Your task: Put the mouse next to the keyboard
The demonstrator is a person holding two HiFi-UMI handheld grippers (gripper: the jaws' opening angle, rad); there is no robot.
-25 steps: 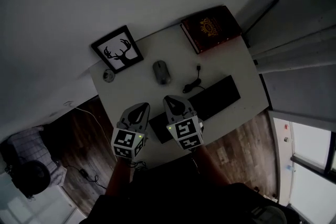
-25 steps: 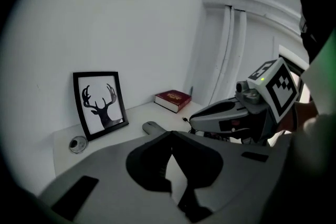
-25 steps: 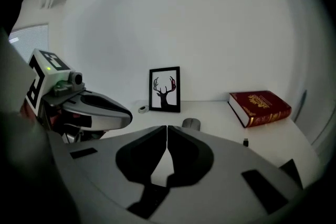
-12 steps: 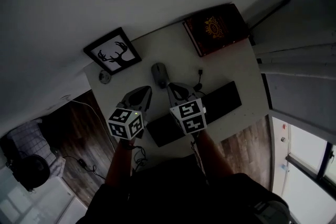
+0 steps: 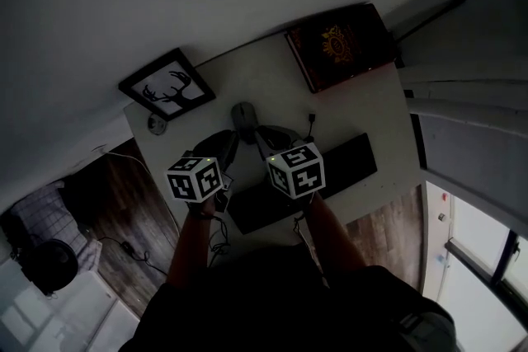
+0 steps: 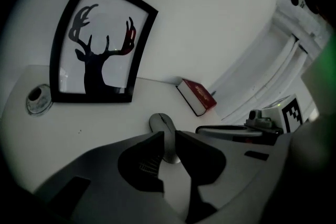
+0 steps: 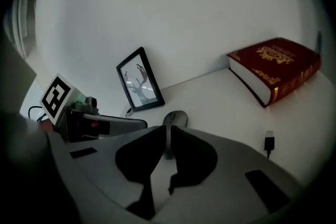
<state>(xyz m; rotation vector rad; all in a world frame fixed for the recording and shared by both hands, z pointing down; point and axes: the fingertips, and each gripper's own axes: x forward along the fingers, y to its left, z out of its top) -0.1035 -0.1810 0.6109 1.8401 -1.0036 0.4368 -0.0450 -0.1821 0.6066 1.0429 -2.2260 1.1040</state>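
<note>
White surface [image 5: 351, 111] against a pale wall is carrying everything: the dark keyboard [image 5: 346, 157] is lying along the side nearest the person, and the grey mouse [image 5: 242, 114] is sitting beyond the keyboard's far long edge, toward its left end and apart from it, with bare surface showing between them. A red book [image 5: 340, 45] is lying well beyond the keyboard's right end, and a framed deer picture [image 5: 167, 86] is leaning on the wall beyond the keyboard's left end. Both claws are hovering over the keyboard's left half and pointing down at the mouse. The left claw [image 5: 228, 140] has just been opening its jaws; in the left gripper view they are standing a narrow gap apart, and the mouse [image 6: 161, 123] is showing through that gap just ahead of the tips, not between the pads, so the left claw [image 6: 169, 136] is gripping nothing. The right claw [image 5: 261, 133] is keeping its jaws pressed together and is holding nothing, with the mouse [image 7: 176, 117] lying just past the right claw [image 7: 168, 132]. As a judgement, the task is only beginning: of its 2 parts, grasping and placing, neither is done, and the mouse is not yet lying beside the keyboard.
</note>
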